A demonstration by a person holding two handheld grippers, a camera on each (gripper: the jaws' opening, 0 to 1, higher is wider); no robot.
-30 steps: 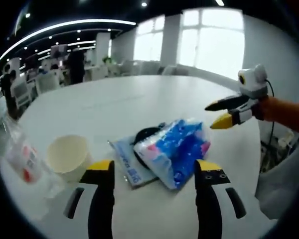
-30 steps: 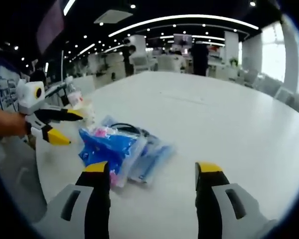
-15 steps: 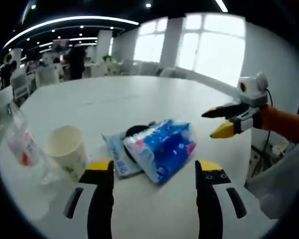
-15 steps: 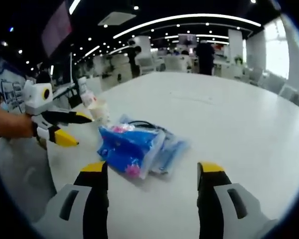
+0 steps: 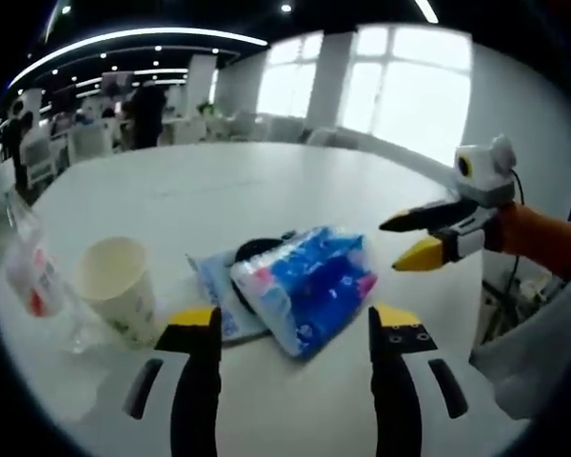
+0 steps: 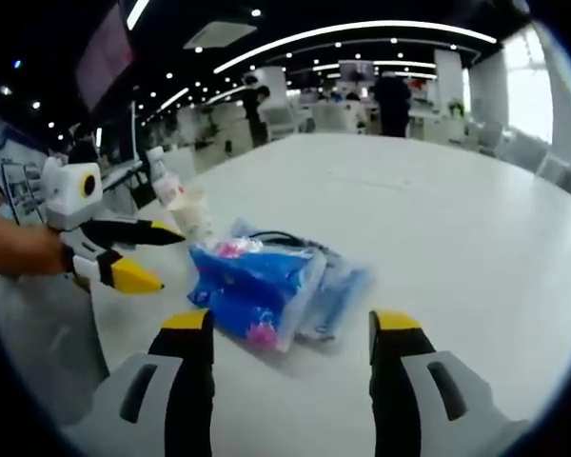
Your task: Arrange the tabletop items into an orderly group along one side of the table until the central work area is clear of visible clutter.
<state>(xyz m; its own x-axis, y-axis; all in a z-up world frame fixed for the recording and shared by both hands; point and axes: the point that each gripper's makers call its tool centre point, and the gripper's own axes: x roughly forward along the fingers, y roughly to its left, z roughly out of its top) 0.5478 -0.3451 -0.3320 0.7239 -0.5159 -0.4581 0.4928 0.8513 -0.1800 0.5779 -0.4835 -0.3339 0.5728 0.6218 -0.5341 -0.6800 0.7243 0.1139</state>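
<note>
In the left gripper view, a clear plastic bottle [image 5: 30, 286] with a red label stands well to the left of the left gripper [image 5: 292, 328], and a paper cup [image 5: 117, 288] stands upright just outside the left finger. Both are judged light and easily tipped; the cup wall is thin and is best taken near the rim with little force. A flat pale blue packet [image 5: 214, 295] lies on the white counter [image 5: 266, 190] beyond the left fingertip, partly under a blue plastic pack [image 5: 305, 286] that lies just ahead of the gap between the fingers. A black cable [image 5: 262, 249] shows behind the pack.

The pack is judged soft, light and slippery; hold is best taken across its bulk, not on the loose film edge. The left fingers are spread and hold nothing.

In the right gripper view, the right gripper [image 6: 292, 328] is likewise spread and empty, with the pack [image 6: 252, 290] just ahead of its left finger.
</note>
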